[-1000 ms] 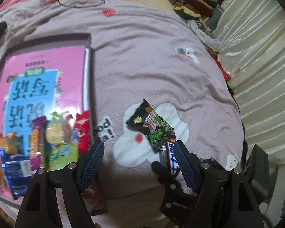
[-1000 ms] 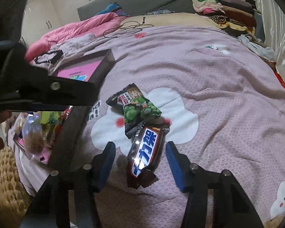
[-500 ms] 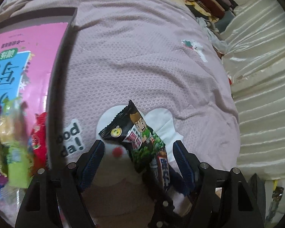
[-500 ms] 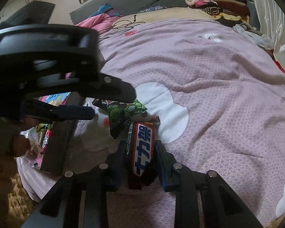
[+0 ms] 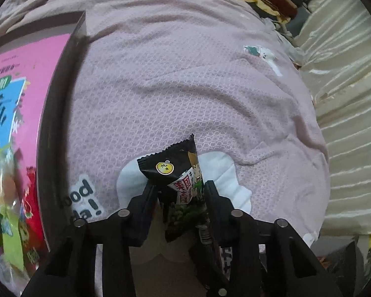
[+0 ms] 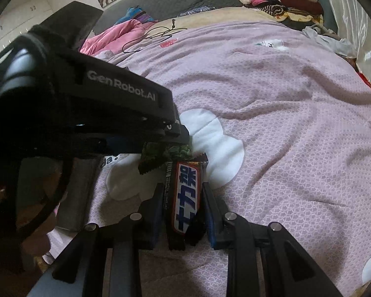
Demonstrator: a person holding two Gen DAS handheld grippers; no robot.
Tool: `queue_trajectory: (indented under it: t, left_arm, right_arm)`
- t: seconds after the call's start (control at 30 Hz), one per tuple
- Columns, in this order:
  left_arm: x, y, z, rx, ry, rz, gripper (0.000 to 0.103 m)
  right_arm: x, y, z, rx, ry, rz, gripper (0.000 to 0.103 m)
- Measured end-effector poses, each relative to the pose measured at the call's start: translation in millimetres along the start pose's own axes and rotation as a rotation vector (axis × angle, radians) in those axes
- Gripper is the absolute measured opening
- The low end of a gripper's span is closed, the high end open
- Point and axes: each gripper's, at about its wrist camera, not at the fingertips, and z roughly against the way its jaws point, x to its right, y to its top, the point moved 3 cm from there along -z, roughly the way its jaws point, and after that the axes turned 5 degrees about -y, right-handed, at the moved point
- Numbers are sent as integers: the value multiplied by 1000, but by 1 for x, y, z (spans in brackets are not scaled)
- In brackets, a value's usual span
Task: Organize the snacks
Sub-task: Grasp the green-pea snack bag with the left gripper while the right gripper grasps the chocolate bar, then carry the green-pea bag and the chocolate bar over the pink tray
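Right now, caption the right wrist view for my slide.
Right gripper clamps a chocolate bar on the pink bedspread while the left gripper grips a green snack packet.

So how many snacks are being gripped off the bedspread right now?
2. The green pea packet sits clamped in the left gripper; the chocolate bar is in the right gripper. More snacks lie in the box.

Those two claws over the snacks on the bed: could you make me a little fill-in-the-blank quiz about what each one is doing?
1. The left claw has just been closing on the black and ____ snack packet.
2. The right claw is shut on the ____ bar.
3. Both snacks lie on a ____ bedspread.
4. The tray of sorted snacks sits to the ____ of the packet in the left view.

Missing words: green; chocolate; pink; left
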Motion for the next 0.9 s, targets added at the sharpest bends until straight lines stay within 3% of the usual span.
queue_trajectory:
  t: [0.07, 0.37, 0.53, 0.7, 0.9]
  left_arm:
    - [0, -1, 5, 13, -10, -25, 33]
    - [0, -1, 52, 95, -69, -62, 30]
    - [-7, -6, 99, 171, -87, -87, 29]
    - [-30, -18, 147, 243, -66, -106, 29]
    - [-83, -39, 189, 289, -12, -81, 29]
  right_arm:
    - [0, -1, 2, 4, 3, -2, 29]
    - [8, 6, 17, 52, 48, -46, 29]
    - [-4, 14, 40, 142, 90, -13, 29]
    - [-31, 19, 63, 228, 144, 48, 29]
    - [-76, 19, 74, 254, 245, 120, 29]
